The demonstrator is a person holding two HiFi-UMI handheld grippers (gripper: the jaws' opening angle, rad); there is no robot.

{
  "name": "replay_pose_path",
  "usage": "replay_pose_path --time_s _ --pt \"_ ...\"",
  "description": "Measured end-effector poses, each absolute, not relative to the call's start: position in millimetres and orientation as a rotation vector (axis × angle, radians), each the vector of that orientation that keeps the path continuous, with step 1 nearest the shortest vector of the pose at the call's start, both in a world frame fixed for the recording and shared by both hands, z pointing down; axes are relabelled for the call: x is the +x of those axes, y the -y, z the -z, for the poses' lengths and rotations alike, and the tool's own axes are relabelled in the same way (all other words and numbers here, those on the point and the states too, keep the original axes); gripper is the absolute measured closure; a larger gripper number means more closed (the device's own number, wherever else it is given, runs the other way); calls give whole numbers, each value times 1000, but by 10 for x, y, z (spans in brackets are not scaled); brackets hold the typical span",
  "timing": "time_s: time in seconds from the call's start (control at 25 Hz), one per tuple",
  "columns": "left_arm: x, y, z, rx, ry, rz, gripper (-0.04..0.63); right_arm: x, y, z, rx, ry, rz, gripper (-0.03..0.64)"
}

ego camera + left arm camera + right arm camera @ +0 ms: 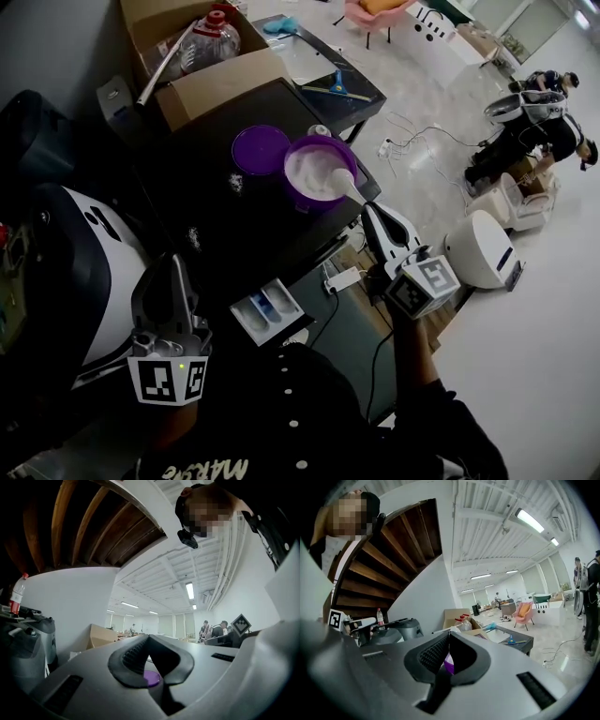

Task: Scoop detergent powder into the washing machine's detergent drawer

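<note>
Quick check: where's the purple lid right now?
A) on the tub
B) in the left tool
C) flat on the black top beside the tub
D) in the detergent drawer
C: the purple lid lies flat on the black top, beside the open tub of white powder.

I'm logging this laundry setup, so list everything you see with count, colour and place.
round purple plastic tub of white powder: one, purple, on the dark machine top.
flat round purple lid: one, purple, left of the tub.
white plastic scoop: one, white, bowl over the powder.
white plastic detergent drawer: one, white and blue, pulled open below.
brown cardboard box: one, brown, far end.
left tongs: one, grey, shut, empty.
right tongs: one, grey, shut on the scoop.
</note>
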State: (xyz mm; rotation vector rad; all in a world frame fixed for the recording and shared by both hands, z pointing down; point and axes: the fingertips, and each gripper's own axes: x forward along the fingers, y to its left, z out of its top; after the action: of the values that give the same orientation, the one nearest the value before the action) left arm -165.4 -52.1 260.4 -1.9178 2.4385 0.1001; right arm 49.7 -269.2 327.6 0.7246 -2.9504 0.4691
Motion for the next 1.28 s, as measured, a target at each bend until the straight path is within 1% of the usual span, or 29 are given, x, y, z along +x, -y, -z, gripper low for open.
replay_pose_path --time_s 0.68,1.12,1.16,1.2,1.24,1.28 --pt "-1826 681 -2966 -1996 -2495 -47 581 123 2976 -4067 744 2607 -413 586" --pt "-1953 691 -3140 -2006 -2532 -51 581 60 3024 -4212 751 2522 -378 583" --pt "-1959 689 -3141 -2005 -2534 -52 581 49 3012 -4210 742 2523 -384 567" --pt "-1964 688 -3141 -2004 -2536 -54 581 40 3002 -4210 735 2523 -391 511" --pt "-1968 686 -3141 -2004 -2536 -55 581 40 2995 -4219 728 2520 -389 494" --pt "-1971 686 -3142 -2004 -2535 -57 581 44 2993 -4232 722 2516 -380 494"
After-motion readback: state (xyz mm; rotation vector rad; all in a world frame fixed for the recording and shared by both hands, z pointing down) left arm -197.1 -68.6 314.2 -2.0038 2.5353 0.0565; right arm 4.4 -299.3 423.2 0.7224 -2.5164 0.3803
